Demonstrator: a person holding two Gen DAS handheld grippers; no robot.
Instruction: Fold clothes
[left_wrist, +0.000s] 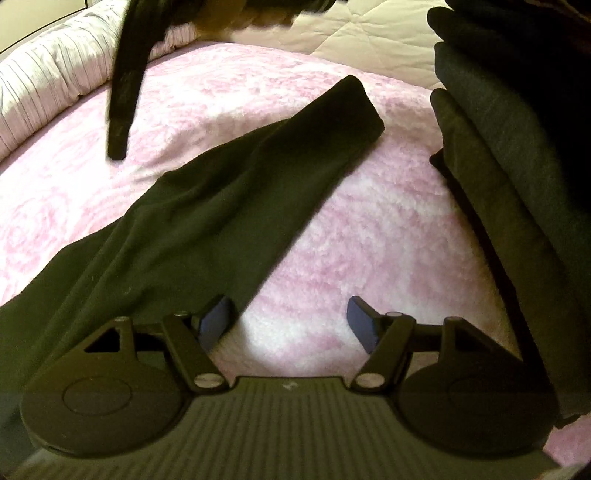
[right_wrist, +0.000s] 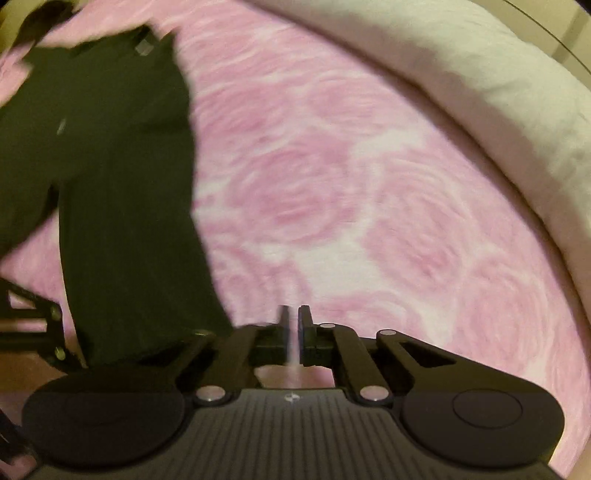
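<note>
A black garment lies spread on the pink rose-patterned blanket, one long sleeve reaching toward the upper right. My left gripper hovers open just above the blanket; its left finger sits at the edge of that sleeve and nothing is between the pads. Another black strip of cloth hangs down from the top left, its upper end hidden. In the right wrist view the black garment fills the left side. My right gripper is beside it over bare blanket, its jaws nearly touching with only a thin empty slit.
A stack of folded dark clothes stands at the right edge of the left wrist view. A pale ribbed quilt borders the blanket at the far left, and cream bedding rises along the right. Part of a black gripper linkage shows at the left.
</note>
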